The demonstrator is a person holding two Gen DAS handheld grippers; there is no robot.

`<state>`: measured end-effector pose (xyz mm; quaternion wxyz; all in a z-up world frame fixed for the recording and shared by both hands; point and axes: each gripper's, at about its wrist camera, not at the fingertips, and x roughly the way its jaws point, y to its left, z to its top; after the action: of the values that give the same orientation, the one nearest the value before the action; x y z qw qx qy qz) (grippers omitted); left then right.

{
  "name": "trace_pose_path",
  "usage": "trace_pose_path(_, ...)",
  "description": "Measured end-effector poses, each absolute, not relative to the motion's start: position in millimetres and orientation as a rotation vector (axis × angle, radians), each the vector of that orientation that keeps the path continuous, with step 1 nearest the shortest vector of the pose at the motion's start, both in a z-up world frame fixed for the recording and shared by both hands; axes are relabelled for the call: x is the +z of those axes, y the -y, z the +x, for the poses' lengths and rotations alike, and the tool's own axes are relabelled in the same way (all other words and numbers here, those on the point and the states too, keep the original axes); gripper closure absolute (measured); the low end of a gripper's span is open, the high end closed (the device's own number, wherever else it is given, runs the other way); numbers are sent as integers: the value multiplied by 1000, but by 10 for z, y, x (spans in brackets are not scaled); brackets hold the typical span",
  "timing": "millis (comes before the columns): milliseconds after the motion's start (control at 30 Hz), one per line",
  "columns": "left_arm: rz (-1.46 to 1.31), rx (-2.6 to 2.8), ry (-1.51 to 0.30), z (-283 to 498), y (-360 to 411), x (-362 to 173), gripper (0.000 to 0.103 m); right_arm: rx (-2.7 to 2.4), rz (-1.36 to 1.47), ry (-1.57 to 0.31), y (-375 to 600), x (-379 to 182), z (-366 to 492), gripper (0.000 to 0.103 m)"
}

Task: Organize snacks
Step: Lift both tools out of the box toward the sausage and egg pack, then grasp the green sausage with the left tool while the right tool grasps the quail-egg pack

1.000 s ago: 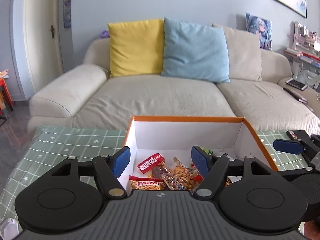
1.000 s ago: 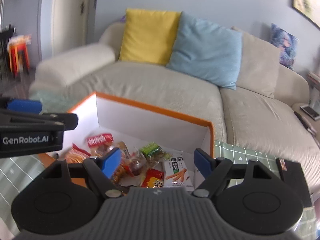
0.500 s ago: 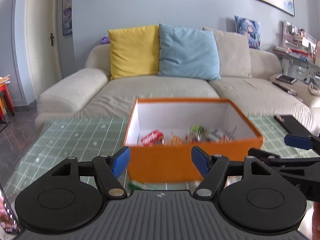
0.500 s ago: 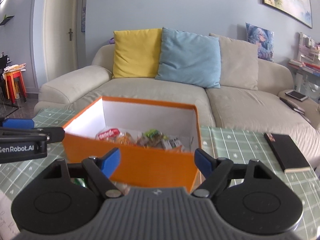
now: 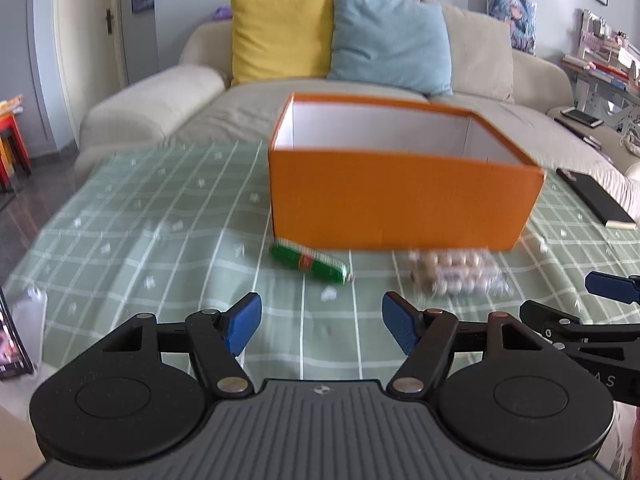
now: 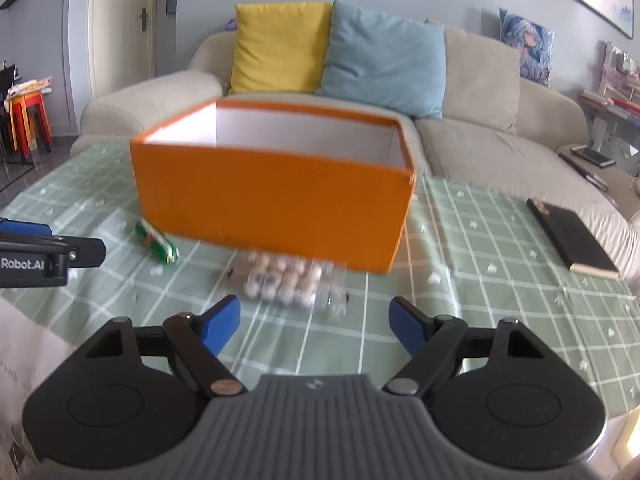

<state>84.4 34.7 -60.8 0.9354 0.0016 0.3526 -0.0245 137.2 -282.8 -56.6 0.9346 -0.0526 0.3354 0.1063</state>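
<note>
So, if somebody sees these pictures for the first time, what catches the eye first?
The big orange box in the middle of the green checked tablecloth. Next, two snacks lying just in front of it: a green packet and a clear pack of round sweets. Both hand-held grippers are open and empty.

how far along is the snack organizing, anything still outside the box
Partly done at best: from this low angle the orange cardboard box hides its contents. In hand: nothing; the left gripper and right gripper are both open and empty. Left: two snacks on the green checked tablecloth in front of the box, a green tube-shaped packet and a clear bag of round beige snacks.
</note>
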Motion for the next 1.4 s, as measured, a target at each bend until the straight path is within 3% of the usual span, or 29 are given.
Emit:
trace_pose_path(267, -52, -60, -789, 852, -458, -830, 25, 225, -126, -748, 2771, -766, 1433, 23)
trace_pose_path(333, -77, -72, -796, 871, -479, -855, 35, 222, -123, -756, 2769, -795, 1466, 23)
trace_pose_path(633, -147, -82, -827, 1025, -465, -963, 35, 210, -52, -802, 2728, -866, 1715, 23)
trace_pose_path(733, -209, -82, -845, 1124, -485, -996, 35, 195, -43, -824, 2681, -901, 1832, 12)
trace_pose_path(967, -278, -46, -861, 1428, -532, -1005, 35, 203, -31, -862, 2592, -983, 2098, 7)
trace_pose_path(1400, -311, 73, -902, 2024, -575, -1032, 35, 177, 23, -900, 2464, -1047, 2651, 7)
